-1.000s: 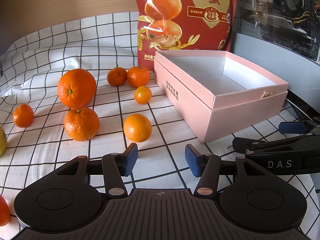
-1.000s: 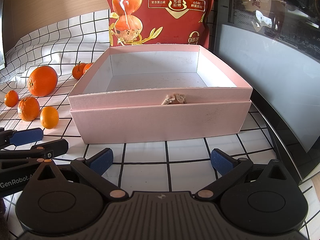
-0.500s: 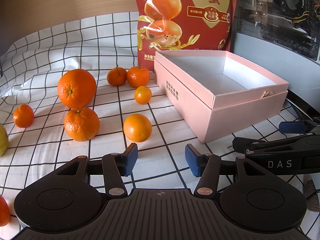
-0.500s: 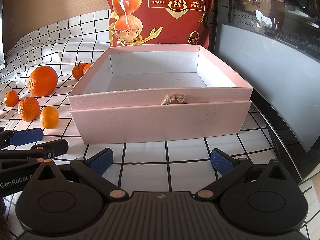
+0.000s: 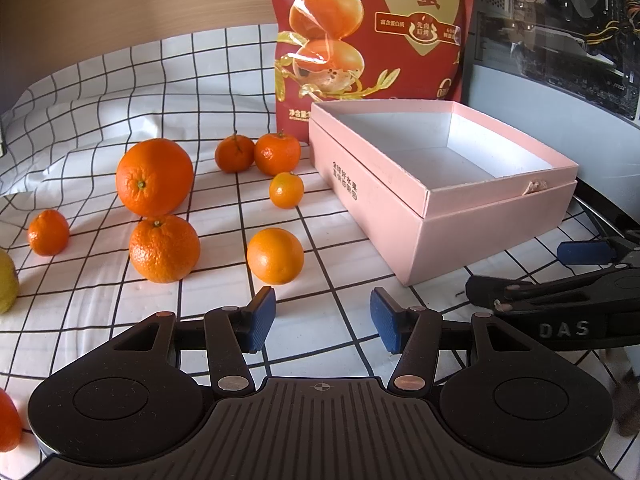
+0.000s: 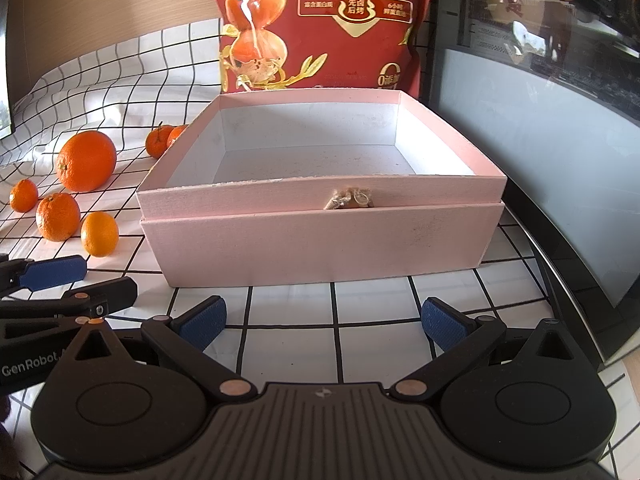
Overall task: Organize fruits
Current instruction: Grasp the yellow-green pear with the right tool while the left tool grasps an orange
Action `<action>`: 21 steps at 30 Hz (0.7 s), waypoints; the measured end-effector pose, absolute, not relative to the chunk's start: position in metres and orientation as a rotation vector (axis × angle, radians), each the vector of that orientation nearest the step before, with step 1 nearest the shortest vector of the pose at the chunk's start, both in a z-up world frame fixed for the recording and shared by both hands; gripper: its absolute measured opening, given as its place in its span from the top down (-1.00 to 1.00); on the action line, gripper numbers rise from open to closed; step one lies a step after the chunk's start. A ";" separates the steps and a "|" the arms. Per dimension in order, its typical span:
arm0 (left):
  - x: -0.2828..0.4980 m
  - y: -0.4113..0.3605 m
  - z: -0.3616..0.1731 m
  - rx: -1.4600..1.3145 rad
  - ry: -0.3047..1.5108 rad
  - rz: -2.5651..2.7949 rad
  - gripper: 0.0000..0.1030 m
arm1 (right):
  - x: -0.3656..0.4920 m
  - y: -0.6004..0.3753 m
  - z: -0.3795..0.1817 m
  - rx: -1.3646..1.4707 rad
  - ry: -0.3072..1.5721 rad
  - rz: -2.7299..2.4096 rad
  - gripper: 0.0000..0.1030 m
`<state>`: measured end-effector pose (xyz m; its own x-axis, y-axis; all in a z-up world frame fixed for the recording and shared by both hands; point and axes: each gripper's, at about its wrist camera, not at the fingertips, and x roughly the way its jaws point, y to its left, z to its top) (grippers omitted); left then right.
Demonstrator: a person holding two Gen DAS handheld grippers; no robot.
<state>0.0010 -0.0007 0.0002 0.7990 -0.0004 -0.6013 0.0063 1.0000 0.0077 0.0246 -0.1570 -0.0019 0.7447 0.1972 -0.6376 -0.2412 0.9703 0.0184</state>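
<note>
Several oranges and mandarins lie on a checked cloth left of an open, empty pink box [image 5: 496,224] [image 6: 320,240]. Nearest my left gripper [image 5: 323,322] is a smooth orange [image 5: 275,255] [image 6: 99,233], just ahead and left of its open, empty blue pads. Beyond it sit a rough mandarin [image 5: 164,248], a big orange [image 5: 154,176] [image 6: 85,160] and a tiny kumquat-sized one [image 5: 286,189]. My right gripper [image 6: 323,322] is wide open and empty in front of the box's near wall. The left view catches that gripper's fingers [image 5: 584,252] at the right edge.
A tall red snack bag [image 5: 372,40] [image 6: 320,24] stands behind the box. A dark glass-fronted computer case [image 6: 540,100] runs along the right. Two stemmed mandarins [image 5: 256,153] sit by the bag, a small one [image 5: 48,232] far left, a yellow fruit [image 5: 6,286] at the left edge.
</note>
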 end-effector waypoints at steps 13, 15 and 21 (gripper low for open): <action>-0.117 0.125 0.078 -0.214 0.366 -0.009 -0.05 | 0.031 -0.154 0.010 -0.163 0.817 0.399 -1.00; -0.146 0.163 0.087 -0.238 0.307 0.107 -0.03 | 0.024 -0.143 0.014 -0.193 0.824 0.464 -0.91; -0.214 0.269 0.080 -0.448 0.203 0.348 -0.03 | -0.042 -0.063 0.030 -0.349 0.650 0.702 -0.88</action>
